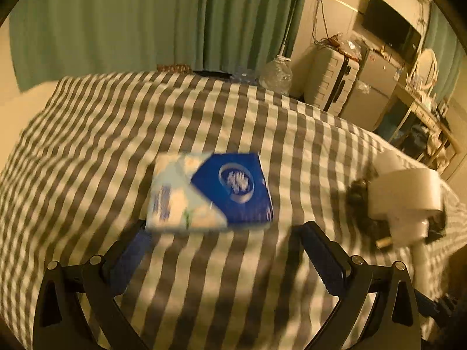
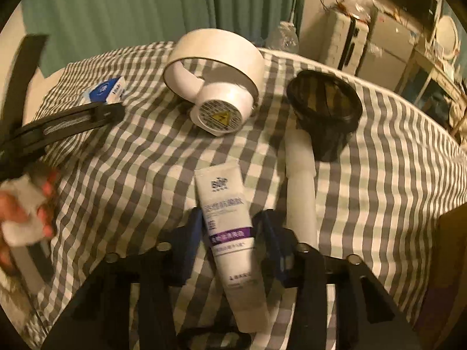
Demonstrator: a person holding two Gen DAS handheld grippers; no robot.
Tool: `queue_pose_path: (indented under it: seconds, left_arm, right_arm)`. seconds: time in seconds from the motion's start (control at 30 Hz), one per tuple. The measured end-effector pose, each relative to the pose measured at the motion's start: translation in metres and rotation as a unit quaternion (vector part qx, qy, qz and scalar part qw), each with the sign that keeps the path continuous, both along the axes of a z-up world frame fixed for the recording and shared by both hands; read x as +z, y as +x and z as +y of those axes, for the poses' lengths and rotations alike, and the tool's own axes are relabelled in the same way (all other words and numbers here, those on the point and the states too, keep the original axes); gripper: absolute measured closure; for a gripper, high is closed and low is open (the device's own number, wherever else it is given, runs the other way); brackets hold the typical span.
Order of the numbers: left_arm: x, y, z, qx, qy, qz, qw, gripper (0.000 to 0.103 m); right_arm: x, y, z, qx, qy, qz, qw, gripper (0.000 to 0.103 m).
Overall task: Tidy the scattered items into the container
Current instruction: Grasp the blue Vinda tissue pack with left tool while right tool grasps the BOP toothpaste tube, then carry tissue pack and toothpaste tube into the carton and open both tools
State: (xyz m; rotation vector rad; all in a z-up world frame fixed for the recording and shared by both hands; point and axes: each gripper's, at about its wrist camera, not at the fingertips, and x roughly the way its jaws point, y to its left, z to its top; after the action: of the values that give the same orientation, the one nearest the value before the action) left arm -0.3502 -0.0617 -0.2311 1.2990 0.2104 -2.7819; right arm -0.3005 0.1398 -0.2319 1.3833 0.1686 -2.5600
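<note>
A blue and white tissue pack (image 1: 210, 192) lies on the checked bedspread (image 1: 116, 134), just ahead of my open, empty left gripper (image 1: 224, 242). My right gripper (image 2: 227, 233) has its jaws on both sides of a white and purple cream tube (image 2: 230, 233), which rests on the bedspread (image 2: 379, 175). A white bladeless fan (image 2: 216, 78) lies further back. A black mesh cup (image 2: 327, 110) lies on its side to the right, with a white handle (image 2: 300, 180) below it. The tissue pack (image 2: 106, 90) and left gripper (image 2: 96, 113) show at the far left. The fan (image 1: 408, 192) shows at the right in the left wrist view.
Green curtains (image 1: 146, 20) hang behind the bed. A white suitcase (image 1: 332, 81), a grey cabinet (image 1: 376, 87) and a desk (image 1: 423, 110) stand at the right. A clear plastic bottle (image 1: 275, 75) sits at the bed's far edge. A hand with red nails (image 2: 26, 213) holds the left gripper's handle.
</note>
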Motion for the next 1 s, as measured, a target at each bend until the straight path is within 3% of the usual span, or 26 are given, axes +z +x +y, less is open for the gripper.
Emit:
queue_pose_path:
  seconds: [0.13, 0.17, 0.2, 0.23, 0.4, 0.53, 0.63, 0.8, 1.0]
  left_arm:
    - [-0.002, -0.005, 0.000, 0.003, -0.022, 0.008, 0.9997, 0.003]
    - [-0.001, -0.004, -0.002, -0.001, -0.014, 0.013, 0.9998, 0.008]
    - [0.000, -0.002, -0.003, 0.001, -0.016, 0.015, 0.9998, 0.026]
    - [0.001, -0.001, -0.004, -0.001, -0.018, 0.013, 0.9998, 0.029]
    - [0.017, 0.019, -0.012, 0.000, 0.009, 0.011, 0.9999, 0.029]
    - [0.040, 0.036, -0.008, -0.009, 0.018, 0.010, 0.9998, 0.029]
    - [0.079, 0.055, -0.002, -0.031, 0.008, 0.034, 0.9989, 0.029]
    - [0.162, 0.080, 0.019, -0.060, -0.009, 0.073, 0.9954, 0.029]
    - [0.255, 0.132, 0.053, -0.104, 0.002, 0.133, 0.9856, 0.029]
  right_arm:
    - [0.000, 0.004, 0.001, 0.002, -0.006, 0.006, 1.000, 0.073]
    - [0.001, 0.005, 0.001, 0.004, -0.006, 0.006, 1.000, 0.074]
    - [0.002, 0.006, 0.001, 0.006, -0.006, 0.005, 1.000, 0.074]
    - [0.003, 0.008, 0.002, 0.006, -0.006, 0.003, 1.000, 0.074]
    - [0.015, 0.015, 0.000, 0.012, -0.004, -0.005, 1.000, 0.075]
    - [0.042, 0.030, 0.002, 0.011, -0.016, 0.005, 1.000, 0.075]
    - [0.067, 0.041, 0.003, 0.013, -0.014, 0.020, 1.000, 0.075]
    - [0.136, 0.058, 0.017, 0.010, -0.014, 0.061, 0.998, 0.075]
    - [0.213, 0.094, 0.038, 0.003, -0.038, 0.075, 0.996, 0.075]
